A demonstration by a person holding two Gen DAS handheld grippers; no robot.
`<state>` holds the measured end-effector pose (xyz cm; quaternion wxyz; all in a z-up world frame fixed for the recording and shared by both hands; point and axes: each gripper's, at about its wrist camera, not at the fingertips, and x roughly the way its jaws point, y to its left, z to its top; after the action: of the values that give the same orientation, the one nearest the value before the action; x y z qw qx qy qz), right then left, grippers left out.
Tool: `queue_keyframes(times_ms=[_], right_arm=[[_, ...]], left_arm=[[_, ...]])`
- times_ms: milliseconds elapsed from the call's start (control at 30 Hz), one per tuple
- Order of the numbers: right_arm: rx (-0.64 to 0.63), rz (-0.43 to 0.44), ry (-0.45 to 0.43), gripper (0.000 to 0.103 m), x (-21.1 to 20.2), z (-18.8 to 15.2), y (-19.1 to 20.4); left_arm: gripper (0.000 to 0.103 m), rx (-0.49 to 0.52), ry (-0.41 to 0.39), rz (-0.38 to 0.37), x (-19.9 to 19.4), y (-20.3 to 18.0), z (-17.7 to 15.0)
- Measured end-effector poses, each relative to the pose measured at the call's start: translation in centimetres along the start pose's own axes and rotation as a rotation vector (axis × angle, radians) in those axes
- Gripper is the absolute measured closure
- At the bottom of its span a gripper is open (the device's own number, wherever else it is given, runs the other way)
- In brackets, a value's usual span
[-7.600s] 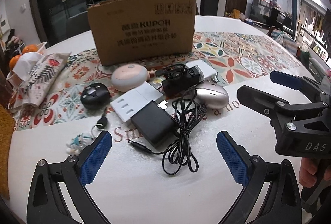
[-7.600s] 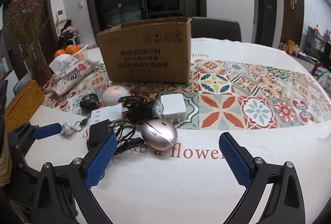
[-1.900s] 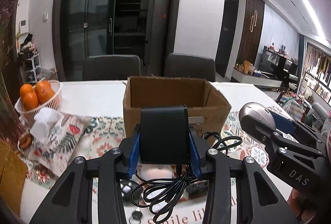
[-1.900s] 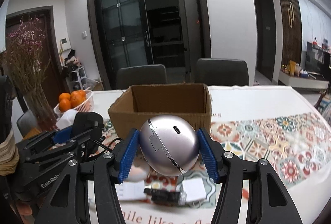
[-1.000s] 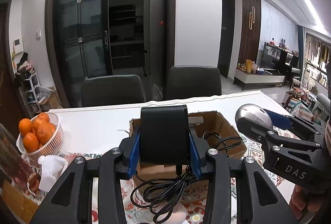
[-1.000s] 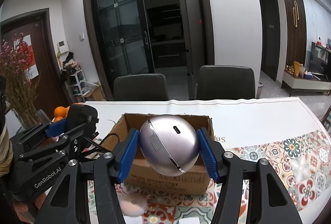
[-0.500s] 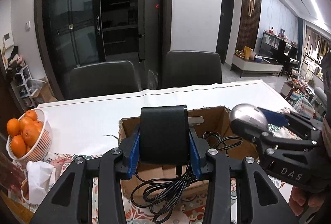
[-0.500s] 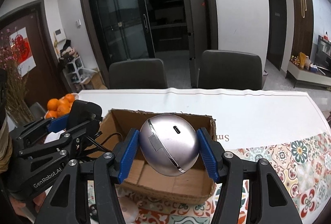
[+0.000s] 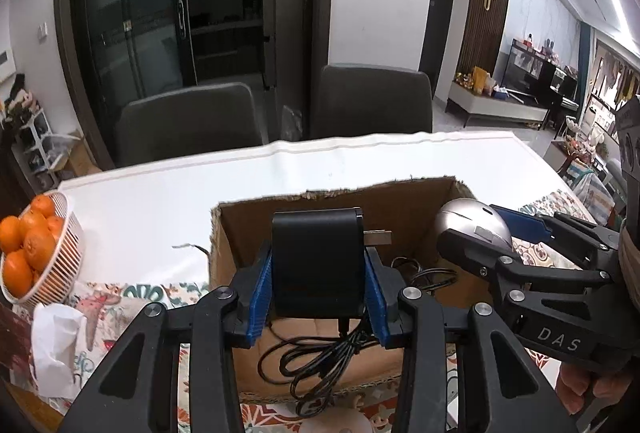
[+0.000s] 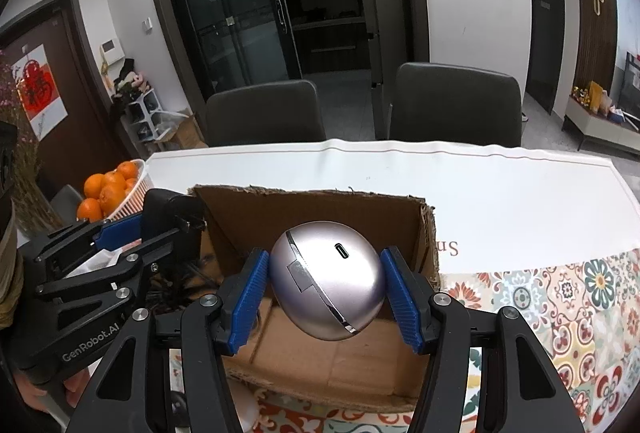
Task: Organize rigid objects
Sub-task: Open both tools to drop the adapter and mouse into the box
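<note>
Left gripper [image 9: 318, 291] pinches a black power adapter [image 9: 317, 261] between its blue pads, holding it upright over the open top of a cardboard box [image 9: 256, 233]. A metal plug prong sticks out of the adapter's right side, and its black cable [image 9: 320, 365] hangs below in loose loops that dangle in front of the box's near wall.

Right gripper [image 10: 325, 289] clamps a rounded silver mouse [image 10: 326, 283] between its own blue pads. The mouse is tilted, with a small charging port facing the camera, and it hovers over the right half of the same box [image 10: 320, 365]. From the left camera the mouse [image 9: 472, 227] appears at the box's right side, with the right gripper [image 9: 476, 233] reaching in from that edge.

Inside, the box shows a bare brown floor, with some of the dark cable at its left side. The box stands on a table [image 9: 160, 201] with a white cover and a patterned floral runner [image 10: 568, 297] in front. A white basket of oranges [image 9: 28, 249] sits at the table's left end, with crumpled white tissue [image 9: 50, 341] nearby. Two dark chairs [image 10: 456, 101] stand behind the table, before glass doors.
</note>
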<state>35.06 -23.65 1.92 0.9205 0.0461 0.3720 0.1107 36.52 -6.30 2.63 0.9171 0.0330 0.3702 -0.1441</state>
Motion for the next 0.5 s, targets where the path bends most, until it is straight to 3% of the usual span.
queue_keyframes(times_ms=[167,233,500], right_arm=[[0.014,0.02,0.03,0.043,0.8,-0.2,-0.4],[0.01,-0.003,0.015,0.042,0.5,-0.4,-0.5],[0.012,-0.027,-0.053,0.042,-2.4,-0.4,-0.4]], left_arm=[[0.057,-0.003,0.02,-0.002,0.5,-0.1,-0.5],[0.042,0.006,-0.003,0.016,0.0,-0.3,-0.5],[0.037,0.046,-0.09,0.055,-3.0,-0.9,-0.7]])
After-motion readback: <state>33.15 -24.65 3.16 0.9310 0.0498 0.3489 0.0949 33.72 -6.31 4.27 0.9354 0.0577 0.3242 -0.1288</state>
